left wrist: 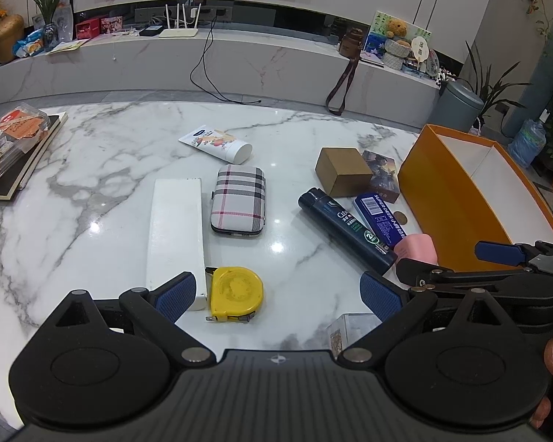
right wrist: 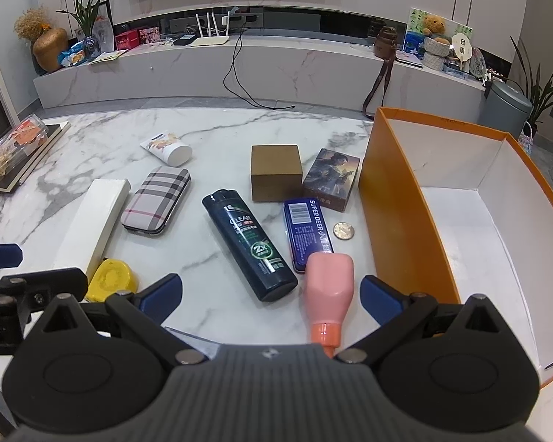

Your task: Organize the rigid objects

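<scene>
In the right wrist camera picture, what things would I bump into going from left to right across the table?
white box → plaid case → dark shampoo bottle → blue tin → coin → orange box

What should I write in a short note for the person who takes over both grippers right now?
Left gripper: open, holds nothing, above the yellow tape measure.
Right gripper: open, holds nothing; the pink bottle lies between its fingers, not clamped.
Orange box: on the right side of the marble table; what shows of its inside is empty.
Still on the table: dark shampoo bottle, blue tin, coin, brown box, picture box, plaid case, white box, cream tube.
Done: nothing boxed. Left: everything.
</scene>
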A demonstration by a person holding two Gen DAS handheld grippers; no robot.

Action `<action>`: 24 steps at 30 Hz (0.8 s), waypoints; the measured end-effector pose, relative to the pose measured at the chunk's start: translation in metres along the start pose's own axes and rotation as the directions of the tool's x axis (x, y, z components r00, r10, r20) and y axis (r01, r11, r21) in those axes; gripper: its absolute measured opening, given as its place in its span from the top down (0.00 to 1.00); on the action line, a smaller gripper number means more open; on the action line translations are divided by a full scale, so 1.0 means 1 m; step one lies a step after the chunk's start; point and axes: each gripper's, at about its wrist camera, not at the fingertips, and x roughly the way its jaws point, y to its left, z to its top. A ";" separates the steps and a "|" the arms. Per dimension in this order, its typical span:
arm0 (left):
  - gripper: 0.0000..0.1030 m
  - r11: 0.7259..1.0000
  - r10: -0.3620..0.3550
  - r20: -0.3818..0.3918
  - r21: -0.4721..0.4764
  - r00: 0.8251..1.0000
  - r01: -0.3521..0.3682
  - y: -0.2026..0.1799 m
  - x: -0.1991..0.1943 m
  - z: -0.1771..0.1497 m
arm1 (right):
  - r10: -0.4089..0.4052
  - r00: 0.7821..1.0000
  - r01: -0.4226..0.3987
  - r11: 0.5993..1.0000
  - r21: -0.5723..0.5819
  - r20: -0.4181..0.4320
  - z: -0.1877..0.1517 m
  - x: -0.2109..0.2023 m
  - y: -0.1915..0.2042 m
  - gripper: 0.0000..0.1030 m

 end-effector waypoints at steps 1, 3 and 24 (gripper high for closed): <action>0.00 1.000 0.000 0.000 -0.001 1.000 0.000 0.000 0.000 0.000 | 0.000 1.000 0.000 1.000 0.000 0.000 0.000 0.000 0.000 0.02; 0.00 1.000 -0.002 0.001 0.000 1.000 0.002 0.000 0.000 0.000 | -0.003 1.000 0.003 1.000 0.000 0.000 0.000 0.000 0.000 0.02; 0.00 1.000 0.003 0.003 -0.018 1.000 -0.003 0.007 0.003 0.001 | -0.011 1.000 0.011 1.000 -0.002 -0.002 0.000 0.003 0.000 0.02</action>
